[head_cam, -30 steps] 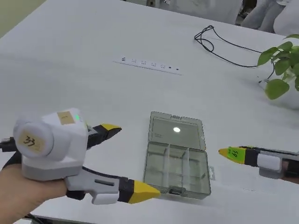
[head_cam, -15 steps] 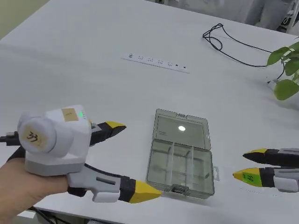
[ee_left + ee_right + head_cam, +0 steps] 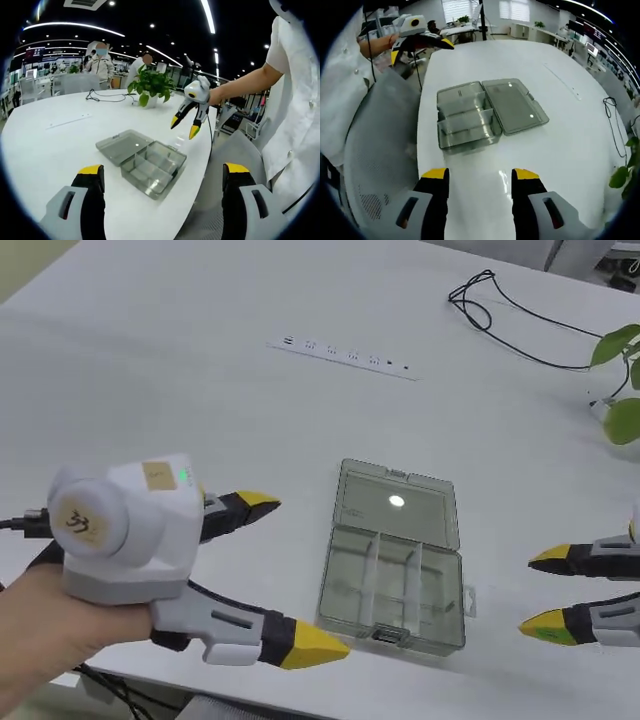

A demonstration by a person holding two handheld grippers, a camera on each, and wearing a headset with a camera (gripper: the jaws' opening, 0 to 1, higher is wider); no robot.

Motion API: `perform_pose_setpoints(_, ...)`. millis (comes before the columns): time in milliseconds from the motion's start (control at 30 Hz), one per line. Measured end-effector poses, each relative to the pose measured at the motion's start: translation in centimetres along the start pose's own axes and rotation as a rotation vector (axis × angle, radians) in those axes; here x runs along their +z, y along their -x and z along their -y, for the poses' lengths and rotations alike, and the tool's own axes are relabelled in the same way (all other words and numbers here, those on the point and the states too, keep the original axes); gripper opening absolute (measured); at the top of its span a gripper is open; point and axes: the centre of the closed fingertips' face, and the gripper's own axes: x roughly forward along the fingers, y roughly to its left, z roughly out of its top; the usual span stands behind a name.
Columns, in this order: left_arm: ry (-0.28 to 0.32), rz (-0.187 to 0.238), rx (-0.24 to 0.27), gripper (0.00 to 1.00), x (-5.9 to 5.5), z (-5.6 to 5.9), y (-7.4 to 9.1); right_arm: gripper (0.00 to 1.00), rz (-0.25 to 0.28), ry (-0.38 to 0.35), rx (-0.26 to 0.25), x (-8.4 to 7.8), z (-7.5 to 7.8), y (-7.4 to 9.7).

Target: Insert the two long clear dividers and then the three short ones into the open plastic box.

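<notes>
The open clear grey plastic box [image 3: 348, 582] lies near the table's front edge, its lid [image 3: 398, 505] folded back flat. Clear dividers [image 3: 372, 568] stand inside the tray and split it into compartments. A hand holds my left gripper [image 3: 288, 575] to the left of the box, jaws wide apart and holding nothing. My right gripper [image 3: 545, 592] is to the right of the box, open and holding nothing. The left gripper view has the box [image 3: 145, 160] ahead between its jaws, with the right gripper [image 3: 183, 128] beyond. In the right gripper view the box [image 3: 467, 122] lies ahead and the left gripper [image 3: 420, 42] is farther off.
A white power strip [image 3: 345, 352] lies on the white table [image 3: 150, 390] at the back. A black cable [image 3: 500, 310] loops at the far right, beside a green plant [image 3: 625, 380]. A small clear piece [image 3: 468, 600] lies by the box's right side. A grey chair [image 3: 380, 150] stands at the table's edge.
My right gripper has rolled so that both jaws show, and it has drawn back a little to the right of the box. The left gripper has stayed put. The head camera has shifted.
</notes>
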Motion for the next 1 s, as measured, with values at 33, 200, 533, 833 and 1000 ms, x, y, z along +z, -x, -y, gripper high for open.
perform_pose_setpoints(33,0.000,-0.003,-0.001,1.00,-0.1,0.0,0.0,0.50,-0.031,0.028,0.005,-0.6,0.1,-0.4)
perform_pose_setpoints(200,-0.006,-0.018,-0.005,1.00,-0.9,-0.2,-0.3,0.49,-0.124,0.115,0.030,-2.5,0.4,-2.0)
perform_pose_setpoints(533,0.008,-0.016,-0.012,1.00,-0.9,-0.5,-0.5,0.45,-0.205,0.186,0.053,-4.1,1.9,-3.9)
perform_pose_setpoints(833,0.013,-0.006,-0.011,1.00,-0.5,-0.8,-0.7,0.43,-0.248,0.227,0.074,-4.9,1.7,-4.7)
perform_pose_setpoints(1000,0.015,-0.005,-0.012,1.00,-0.5,-0.7,-0.6,0.39,-0.264,0.251,0.069,-5.2,1.6,-4.8)
